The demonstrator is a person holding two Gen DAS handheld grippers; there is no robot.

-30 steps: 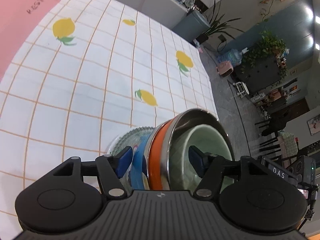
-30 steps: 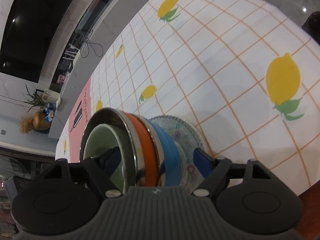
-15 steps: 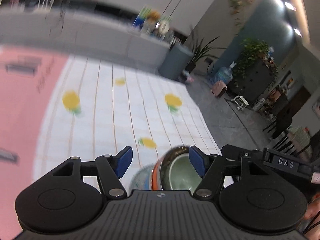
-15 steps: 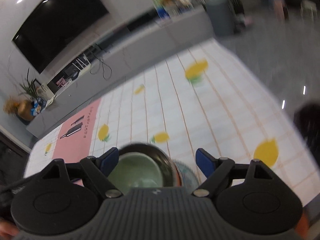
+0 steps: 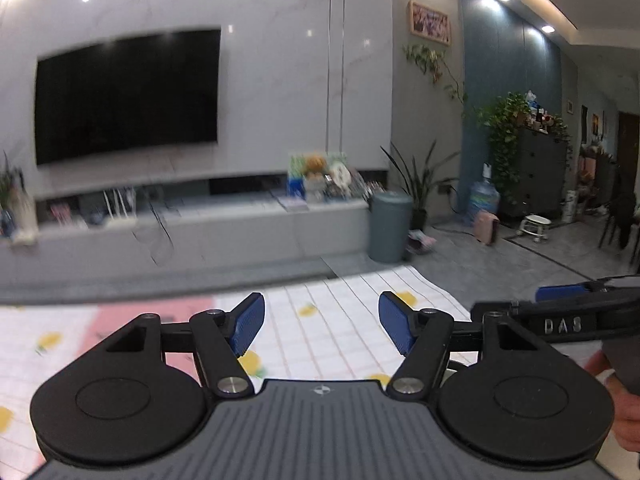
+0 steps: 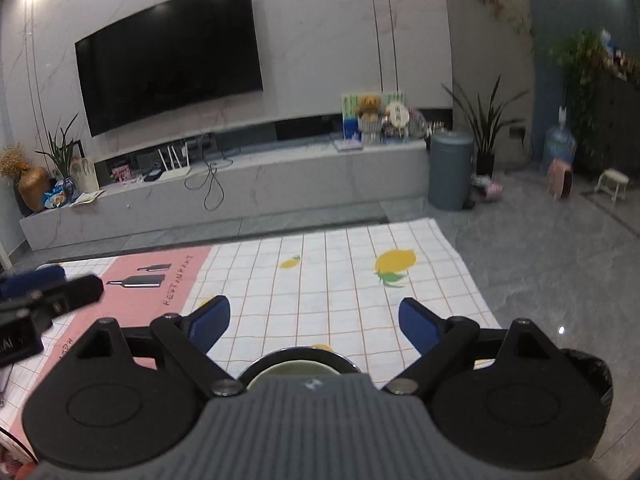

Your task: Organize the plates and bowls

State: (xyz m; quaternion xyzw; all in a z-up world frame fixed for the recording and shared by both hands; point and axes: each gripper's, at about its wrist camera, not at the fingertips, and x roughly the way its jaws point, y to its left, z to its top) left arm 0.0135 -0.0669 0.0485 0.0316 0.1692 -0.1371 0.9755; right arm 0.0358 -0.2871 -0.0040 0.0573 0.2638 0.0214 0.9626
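Note:
In the right wrist view only the top of the stacked bowls (image 6: 303,355) shows: a steel rim with a pale green bowl (image 6: 296,369) inside it, just under the gripper's body. My right gripper (image 6: 315,324) hangs above the stack, its jaws opening and nothing between them. My left gripper (image 5: 322,328) is open and empty over the lemon tablecloth (image 5: 344,320); no dishes show in its view. Each gripper appears at the edge of the other's view: the right gripper (image 5: 560,312) and the left gripper (image 6: 48,292).
The white grid tablecloth (image 6: 340,280) has a pink panel (image 6: 160,276) on its left and ends at grey floor on the right. Beyond the table stand a low TV console (image 6: 240,184) and a grey bin (image 6: 450,168). A hand (image 5: 624,408) shows at the lower right.
Both grippers have let go of the stacked bowls, lifted away and rolled level, so the room now fills the views. The right jaws have spread wider. The stack stays on the table.

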